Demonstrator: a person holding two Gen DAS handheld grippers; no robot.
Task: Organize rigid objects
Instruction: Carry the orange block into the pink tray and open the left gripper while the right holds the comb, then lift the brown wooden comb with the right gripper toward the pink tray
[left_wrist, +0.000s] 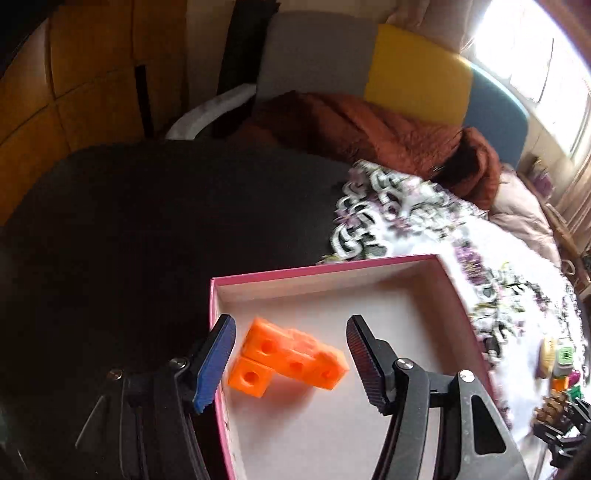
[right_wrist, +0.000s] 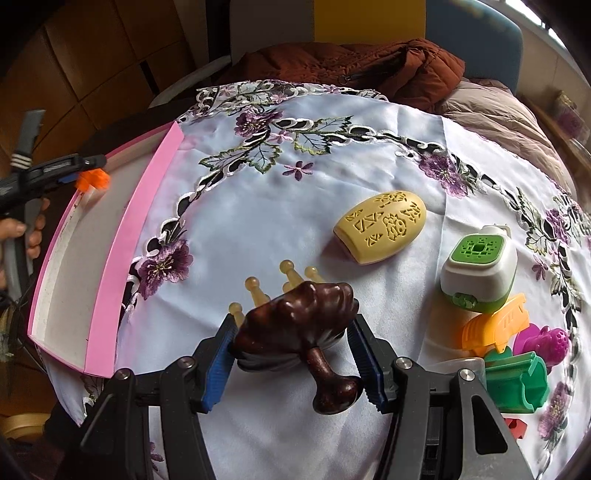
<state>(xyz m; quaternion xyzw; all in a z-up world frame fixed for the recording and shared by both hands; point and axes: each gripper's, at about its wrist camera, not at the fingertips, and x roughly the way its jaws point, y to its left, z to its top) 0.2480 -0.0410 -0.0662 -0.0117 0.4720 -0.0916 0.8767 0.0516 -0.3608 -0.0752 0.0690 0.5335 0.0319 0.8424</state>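
Left gripper (left_wrist: 290, 363), jaws spread wide, frames an orange plastic block piece of joined holed cubes (left_wrist: 286, 356) inside the pink-rimmed cardboard box (left_wrist: 325, 267). Only the right wrist view shows the right gripper (right_wrist: 295, 350) clamping a glossy dark wooden massager (right_wrist: 295, 325) over embroidered white cloth (right_wrist: 229, 221).

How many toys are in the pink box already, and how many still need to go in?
One: the orange block piece lies in the pink box, the open left gripper around it. The right gripper holds the dark wooden massager. Left on the cloth: yellow carved piece, green-and-white gadget, and orange, magenta and green toys.
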